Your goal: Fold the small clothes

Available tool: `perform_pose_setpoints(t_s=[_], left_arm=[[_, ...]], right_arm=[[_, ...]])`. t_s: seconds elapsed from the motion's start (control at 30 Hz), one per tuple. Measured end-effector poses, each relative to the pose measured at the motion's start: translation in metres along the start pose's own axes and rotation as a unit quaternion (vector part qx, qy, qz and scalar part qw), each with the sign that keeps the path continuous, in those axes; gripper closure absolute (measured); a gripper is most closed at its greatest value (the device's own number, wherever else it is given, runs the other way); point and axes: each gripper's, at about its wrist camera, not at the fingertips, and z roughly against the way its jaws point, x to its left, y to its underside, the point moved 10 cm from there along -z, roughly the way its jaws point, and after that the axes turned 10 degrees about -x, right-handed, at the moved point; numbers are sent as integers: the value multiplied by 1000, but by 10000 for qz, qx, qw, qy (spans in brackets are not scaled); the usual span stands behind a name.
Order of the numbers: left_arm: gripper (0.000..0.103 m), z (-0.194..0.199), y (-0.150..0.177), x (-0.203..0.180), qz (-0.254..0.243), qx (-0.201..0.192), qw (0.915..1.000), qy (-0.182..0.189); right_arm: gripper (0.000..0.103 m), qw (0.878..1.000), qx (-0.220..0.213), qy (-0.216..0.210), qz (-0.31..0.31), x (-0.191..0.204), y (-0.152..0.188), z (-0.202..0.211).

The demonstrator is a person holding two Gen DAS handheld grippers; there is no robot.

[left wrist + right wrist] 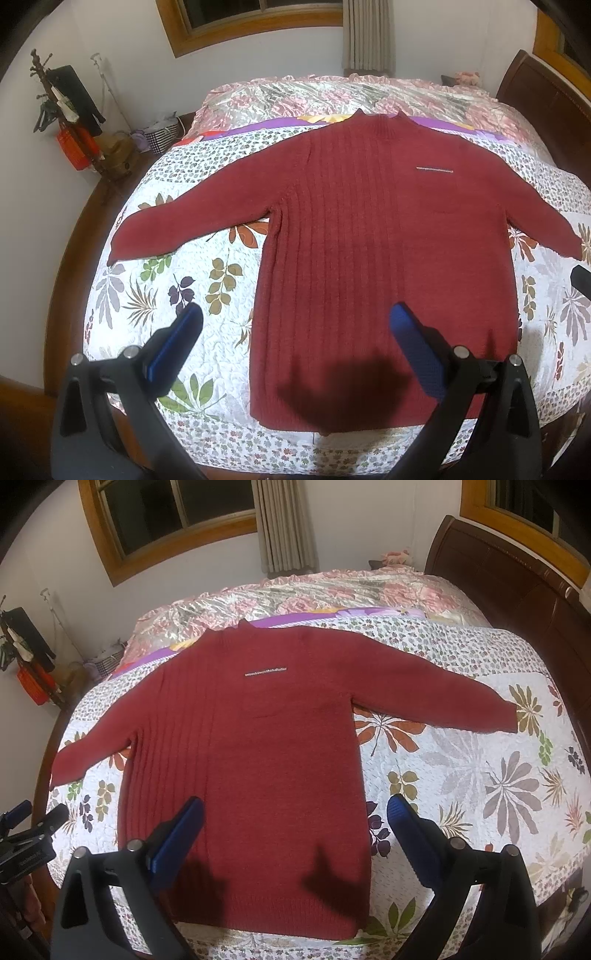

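1. Dark red knitted sweater (369, 236) spread flat and face up on a leaf-patterned quilt (184, 280), collar toward the far side of the bed, hem toward the cameras
2. Both sleeves stretched out sideways: left sleeve (192, 218) angled down toward the left bed edge, right sleeve (436, 690) reaching toward the dark wooden headboard (517, 590)
3. Vertical ribs running down the left half of the sweater's front, with a thin silvery bar (265, 671) and a chest pocket on the plainer right half
4. Left gripper (295, 317) held above the lower left part of the sweater, blue-padded fingers (184, 332) spread wide apart and empty, one finger over the quilt, the other over the knit
5. Right gripper (295, 808) poised over the lower right part of the sweater, fingers likewise wide apart, nothing between them
6. Dark shadows of both grippers falling on the hem area
7. Pink floral bedding (332, 96) bunched beyond the collar, under a wood-framed window (166, 520) with a pale curtain (284, 524)
8. Coat stand (62, 107) hung with dark and orange items in the left corner of the room
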Motion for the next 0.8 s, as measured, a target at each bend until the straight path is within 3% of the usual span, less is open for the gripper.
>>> perform_pose_setpoints(t_s=[0.8], left_arm=[[3, -2, 0, -1, -8, 33, 10000, -3]], right_arm=[[4, 10000, 47, -4, -12, -2, -2, -5]])
